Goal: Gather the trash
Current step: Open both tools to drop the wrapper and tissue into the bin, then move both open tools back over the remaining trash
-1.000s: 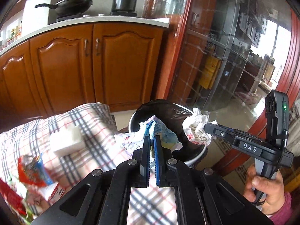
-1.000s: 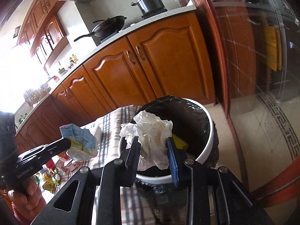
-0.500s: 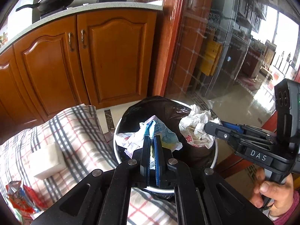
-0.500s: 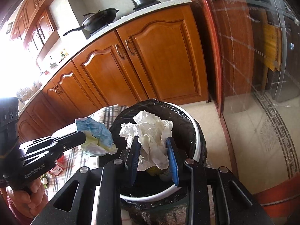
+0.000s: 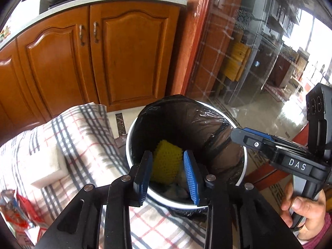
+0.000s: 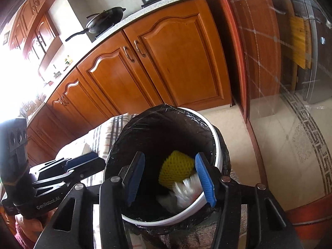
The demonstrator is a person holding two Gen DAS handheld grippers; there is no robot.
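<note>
Poised over the trash bin [image 5: 244, 159], centre of both frames: left claw [image 5: 167, 174] and right claw [image 6: 169, 178], jaws of each spreading, nothing between the pads. Release step of the collecting, by the look of it. Already down inside the black liner [image 5: 186, 116]: yellow foam net [image 5: 166, 164] and, in the right wrist view only, blurred white crumpled paper [image 6: 182, 193], lower right of the bin, seemingly falling. Under the net in the left wrist view, dim bluish scraps, too dark to name.

Next move, judged from here: back to the checked-cloth surface [image 5: 87, 137] at left of frame for more litter, namely the red-and-white wrappers [image 5: 14, 211] at the lower left edge; calling for spread jaws, a low approach and a firm pinch on thin, slippery film. White block [image 5: 47, 166] beside them, possibly a sponge, not clearly trash.

Shown by the left wrist view alone: the wrappers, the block, a hand [image 5: 305, 211] gripping the right tool's handle. Shown by the right wrist view alone: the white paper, more of the tiled floor [image 6: 276, 141].
</note>
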